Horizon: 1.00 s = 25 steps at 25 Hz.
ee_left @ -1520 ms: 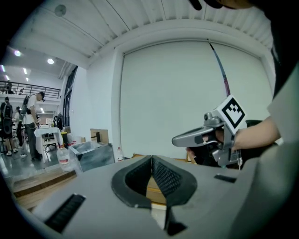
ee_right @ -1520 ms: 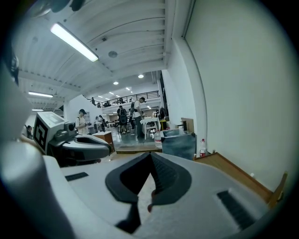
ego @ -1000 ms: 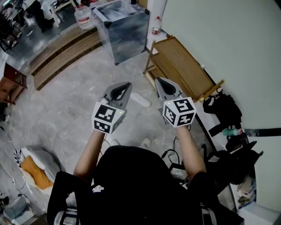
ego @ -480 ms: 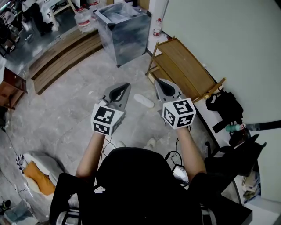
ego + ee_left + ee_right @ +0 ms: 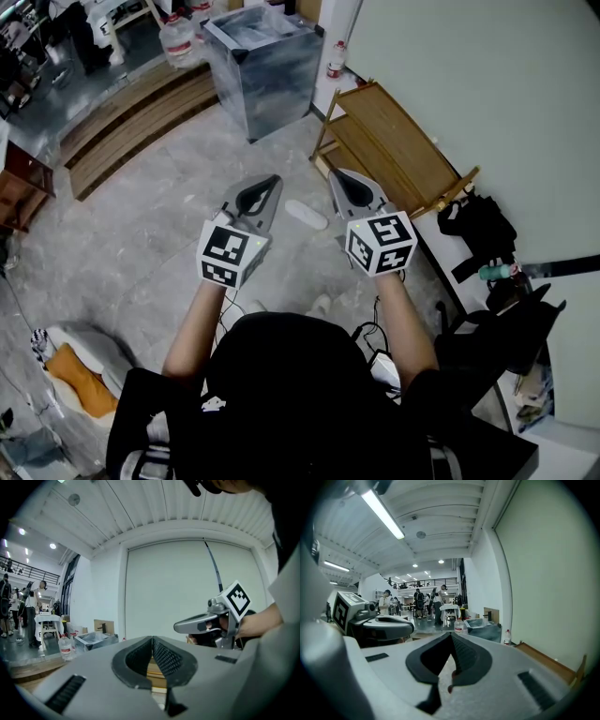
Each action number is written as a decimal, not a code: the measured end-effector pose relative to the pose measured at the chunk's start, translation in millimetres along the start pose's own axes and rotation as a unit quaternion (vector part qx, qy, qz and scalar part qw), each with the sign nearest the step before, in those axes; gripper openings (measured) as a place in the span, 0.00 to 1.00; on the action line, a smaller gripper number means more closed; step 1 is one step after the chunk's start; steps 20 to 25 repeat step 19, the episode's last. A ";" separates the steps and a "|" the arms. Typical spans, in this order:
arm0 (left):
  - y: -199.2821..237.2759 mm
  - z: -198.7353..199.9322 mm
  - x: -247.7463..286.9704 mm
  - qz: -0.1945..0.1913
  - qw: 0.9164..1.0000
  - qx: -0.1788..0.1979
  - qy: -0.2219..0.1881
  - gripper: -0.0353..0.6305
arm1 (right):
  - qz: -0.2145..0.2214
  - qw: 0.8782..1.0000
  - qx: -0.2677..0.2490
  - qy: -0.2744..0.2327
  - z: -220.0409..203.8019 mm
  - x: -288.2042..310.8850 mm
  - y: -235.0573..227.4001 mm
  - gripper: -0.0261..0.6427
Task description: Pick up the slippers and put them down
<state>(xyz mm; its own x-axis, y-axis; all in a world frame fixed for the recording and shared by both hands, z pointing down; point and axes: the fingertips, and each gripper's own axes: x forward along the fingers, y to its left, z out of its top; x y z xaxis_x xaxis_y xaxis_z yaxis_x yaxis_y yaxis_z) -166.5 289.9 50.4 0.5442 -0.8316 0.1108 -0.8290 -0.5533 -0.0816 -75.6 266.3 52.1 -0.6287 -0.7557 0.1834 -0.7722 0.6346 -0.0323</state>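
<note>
Grey stone floor (image 5: 141,234) fills most of the head view, with a wooden rack (image 5: 394,145) against the wall on the right and a grey metal box (image 5: 267,70) beyond it. One white slipper (image 5: 307,215) lies flat on the floor near the rack's front leg, showing between my two hands. I can't be sure of a second slipper; it may be hidden under my arms. A slipper on the floor fits both waiting to be lifted and already put back down, and I can't tell which. I hold the left gripper (image 5: 274,179) and right gripper (image 5: 336,172) high, pointing nearly level, well above the slipper. The fingers (image 5: 165,657) of both are closed tip to tip with nothing between them. Risks if I go down for it: closed fingers would just shove the slipper across the smooth floor. The rack leg is close enough for the right gripper to knock it. The slipper looks thin and soft, so an edge pinch would likely sag or slip out. Cables (image 5: 364,330) by my feet could snag a step.
</note>
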 end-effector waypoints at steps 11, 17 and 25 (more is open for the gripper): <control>-1.0 0.0 1.6 0.004 1.000 0.000 -0.005 0.06 | 0.003 1.000 0.001 0.006 -6.5 1.5 -1.1 0.04; -1.1 -1.1 3.0 0.005 1.000 0.000 -0.004 0.06 | 0.003 1.000 0.005 0.007 -9.4 1.5 -3.0 0.04; -1.3 -1.7 3.2 0.004 1.000 0.000 -0.004 0.06 | 0.002 1.000 0.006 0.008 -10.7 1.6 -3.5 0.04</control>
